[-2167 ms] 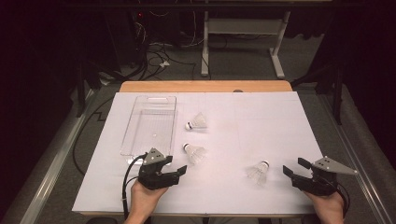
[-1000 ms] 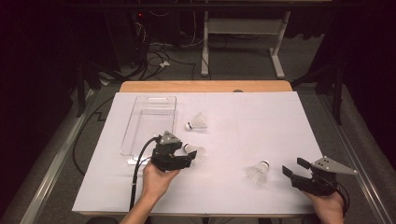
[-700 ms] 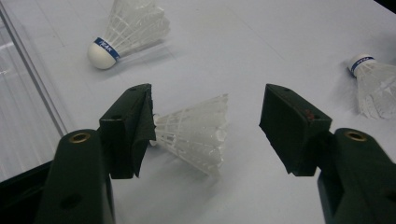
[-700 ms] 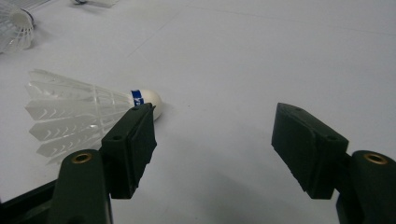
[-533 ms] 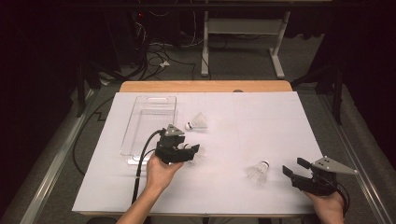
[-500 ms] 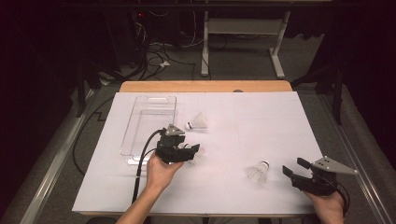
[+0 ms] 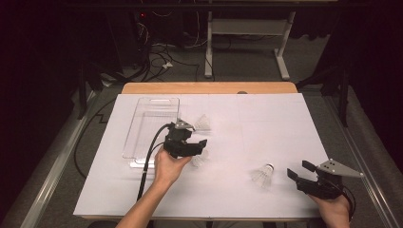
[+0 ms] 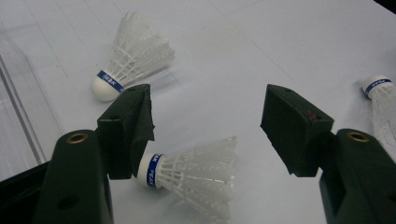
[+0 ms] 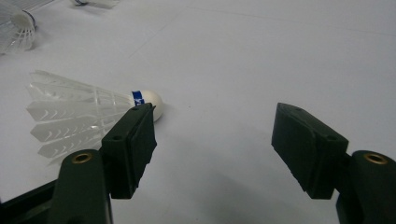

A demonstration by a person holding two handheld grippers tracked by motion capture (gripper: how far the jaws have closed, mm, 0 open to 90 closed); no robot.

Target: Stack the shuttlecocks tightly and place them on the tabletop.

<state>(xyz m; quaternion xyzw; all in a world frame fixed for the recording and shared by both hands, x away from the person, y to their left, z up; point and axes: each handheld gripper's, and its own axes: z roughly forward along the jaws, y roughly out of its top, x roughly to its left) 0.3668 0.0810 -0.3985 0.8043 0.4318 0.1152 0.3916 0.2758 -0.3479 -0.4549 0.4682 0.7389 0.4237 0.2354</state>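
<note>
Three white feather shuttlecocks lie on the white table sheet. The middle shuttlecock (image 7: 200,159) (image 8: 196,173) lies on its side between the jaws of my open left gripper (image 7: 196,139) (image 8: 205,112), its cork by the left jaw; the jaws do not touch it. A second shuttlecock (image 7: 203,122) (image 8: 133,58) lies just beyond. The third shuttlecock (image 7: 262,175) (image 9: 84,114) rests left of my right gripper (image 7: 299,171) (image 9: 215,135), which is open near the front right edge, with nothing between its jaws.
A clear plastic tray (image 7: 152,126) (image 8: 18,107) stands at the left of the sheet, close beside the left gripper. The wooden table edge (image 7: 209,87) runs along the back. A metal rail (image 7: 57,166) borders the left side.
My left gripper has travelled from the front edge forward to the middle shuttlecock and now straddles it. The right gripper has stayed put.
</note>
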